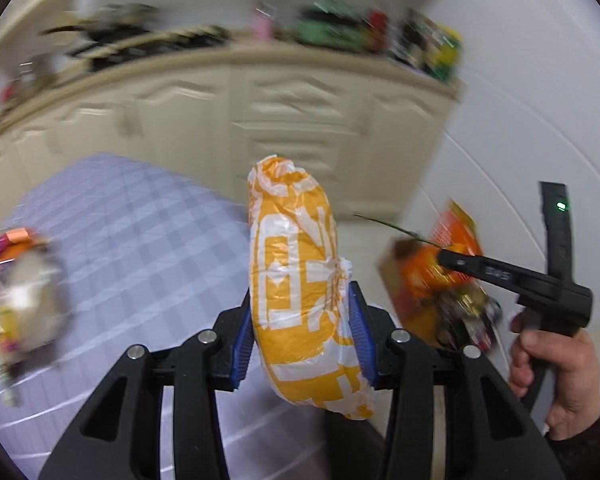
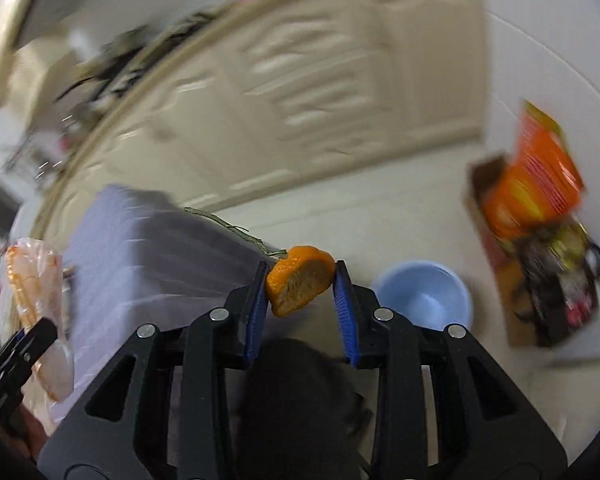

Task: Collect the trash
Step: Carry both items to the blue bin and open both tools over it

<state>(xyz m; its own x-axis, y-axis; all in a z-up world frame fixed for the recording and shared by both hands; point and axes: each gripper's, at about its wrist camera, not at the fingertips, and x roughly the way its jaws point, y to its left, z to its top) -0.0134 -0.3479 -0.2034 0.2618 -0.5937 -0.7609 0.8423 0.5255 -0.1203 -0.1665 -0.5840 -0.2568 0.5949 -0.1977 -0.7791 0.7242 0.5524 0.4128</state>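
My left gripper (image 1: 302, 300) is shut on a crumpled orange-and-white plastic bag (image 1: 296, 288) and holds it upright in the air past the table's right edge. My right gripper (image 2: 300, 280) is shut on a piece of orange peel (image 2: 298, 280) with a thin green stem (image 2: 228, 226), held above the floor. The right gripper also shows in the left wrist view (image 1: 444, 258), near a cardboard box of trash (image 1: 440, 284). That box shows in the right wrist view (image 2: 536, 236) on the floor, filled with orange and dark wrappers. The bag shows at the left of the right wrist view (image 2: 36, 288).
A table with a lilac checked cloth (image 1: 112, 240) is at the left, with a blurred pile of wrappers (image 1: 20, 304) on it. A light blue bowl (image 2: 424, 296) sits on the white floor. Cream cabinets (image 1: 260, 120) with a cluttered counter stand behind.
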